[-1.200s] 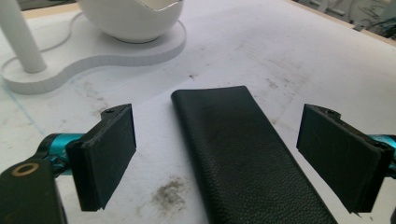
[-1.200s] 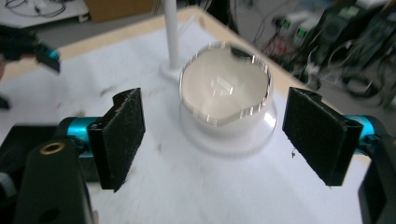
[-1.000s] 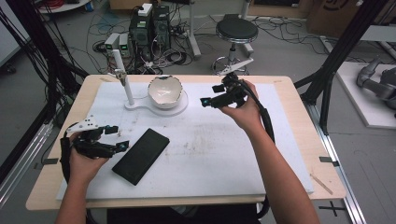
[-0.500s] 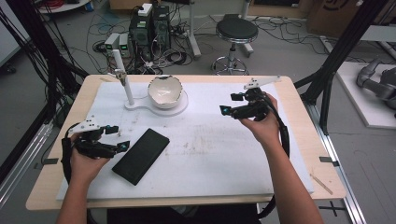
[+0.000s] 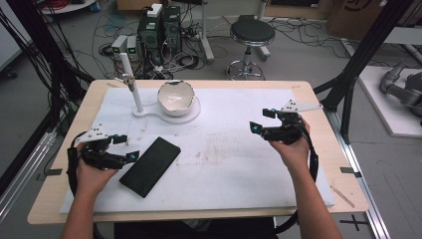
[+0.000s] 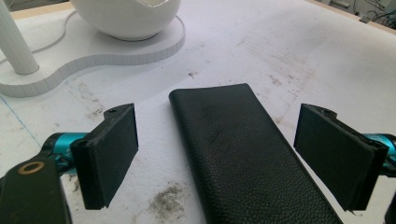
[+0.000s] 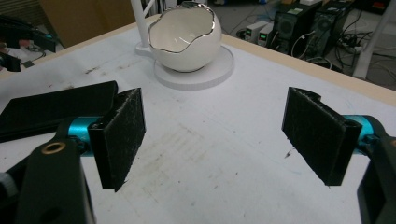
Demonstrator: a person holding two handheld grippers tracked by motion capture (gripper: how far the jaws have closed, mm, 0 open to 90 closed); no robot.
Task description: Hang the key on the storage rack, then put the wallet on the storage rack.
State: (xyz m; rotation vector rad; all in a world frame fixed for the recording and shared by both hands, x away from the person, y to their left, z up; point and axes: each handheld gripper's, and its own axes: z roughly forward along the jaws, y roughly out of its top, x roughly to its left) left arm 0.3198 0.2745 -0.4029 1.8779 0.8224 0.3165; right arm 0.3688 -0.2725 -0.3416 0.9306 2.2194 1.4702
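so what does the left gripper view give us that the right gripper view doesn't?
Left gripper view: the black case lying close between the open left tool, its grain visible. Right gripper view: the inside of the egg-shaped bowl, computers on the floor, bare mat between the open right tool. Both: bowl, white stand base, case.

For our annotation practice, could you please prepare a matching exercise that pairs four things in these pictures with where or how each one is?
Column one:
1. black wallet
2. egg-shaped bowl
3. left tool
4. right tool

Column two:
A. sits on the white stand at the far side of the table
B. open, over bare mat on the right side
C. lies flat on the white mat
D. open, right beside the wallet

Pairs: 1-C, 2-A, 3-D, 4-B
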